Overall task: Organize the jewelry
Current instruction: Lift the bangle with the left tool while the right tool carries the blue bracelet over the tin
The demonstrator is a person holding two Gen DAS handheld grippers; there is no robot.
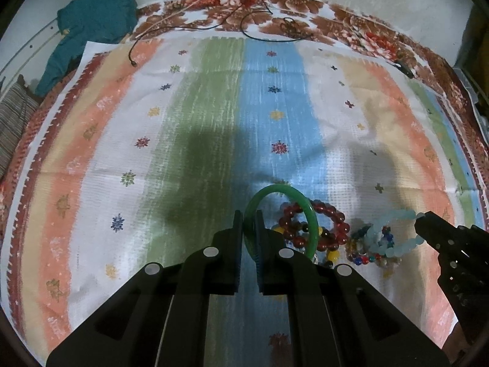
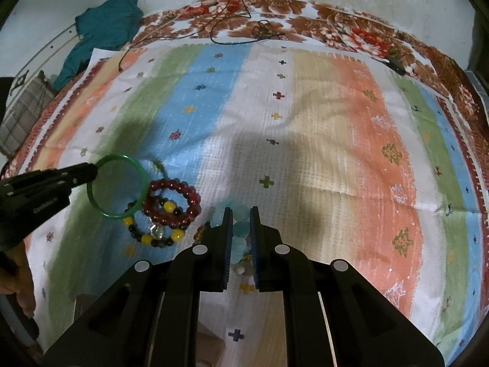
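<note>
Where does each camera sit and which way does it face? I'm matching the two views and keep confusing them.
Left wrist: on the left gripper, looking forward along its jaws, shut on the green bangle; the right gripper enters at right.
Right wrist: on the right gripper, jaws shut on the pale blue bead bracelet; the left gripper enters at left.
Shared: the striped cloth, red bead bracelet, teal garment.

Green bangle, dark red beads, seemingly pale blue beads, pastel-striped cloth
</note>
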